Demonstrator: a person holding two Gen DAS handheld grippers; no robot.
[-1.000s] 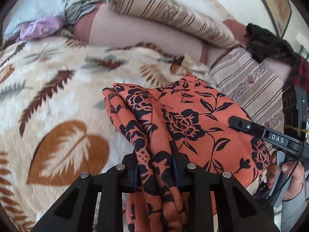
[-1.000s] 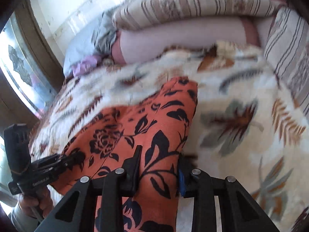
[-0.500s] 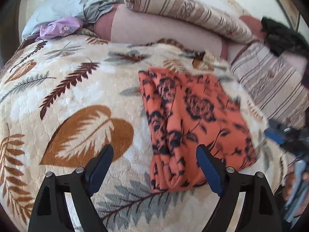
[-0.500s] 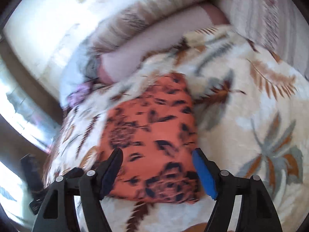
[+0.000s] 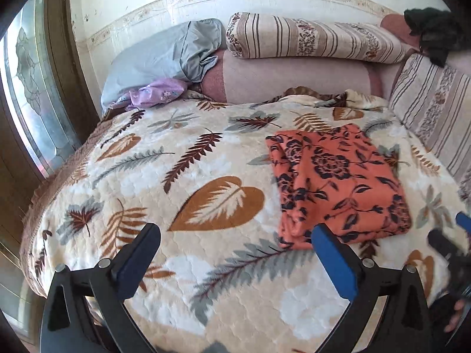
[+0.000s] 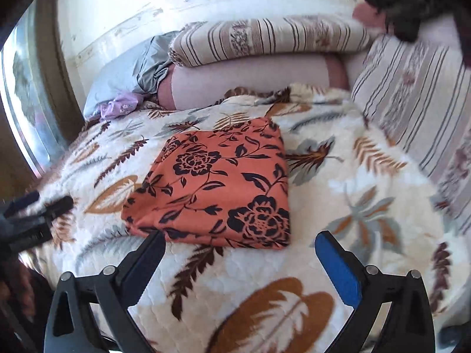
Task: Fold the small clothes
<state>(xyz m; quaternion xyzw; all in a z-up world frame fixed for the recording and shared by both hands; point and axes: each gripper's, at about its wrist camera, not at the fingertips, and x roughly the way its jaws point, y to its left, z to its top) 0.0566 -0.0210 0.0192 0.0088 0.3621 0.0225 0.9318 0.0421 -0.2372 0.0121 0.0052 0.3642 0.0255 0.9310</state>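
Observation:
An orange garment with black flowers (image 5: 338, 185) (image 6: 217, 188) lies folded into a flat rectangle on the leaf-patterned blanket (image 5: 176, 176) (image 6: 338, 206). My left gripper (image 5: 235, 232) hangs back from its near left corner, jaws still opening, wide apart, with nothing between them. My right gripper (image 6: 240, 241) stands just short of the garment's near edge, jaws also opening wide and empty. The right gripper shows blurred at the right edge of the left wrist view (image 5: 453, 250), and the left one at the left edge of the right wrist view (image 6: 32, 217).
Striped bolsters (image 5: 312, 38) (image 6: 265, 41) and a pink cushion (image 5: 294, 79) line the far side. A grey pillow (image 5: 159, 56) and a lilac cloth (image 5: 156, 92) sit far left. A dark garment (image 5: 435, 35) lies far right. A window (image 5: 26, 88) is at the left.
Both grippers have let go of the orange garment, spread wide and pulled back from it. The garment now lies flat and folded on the blanket.

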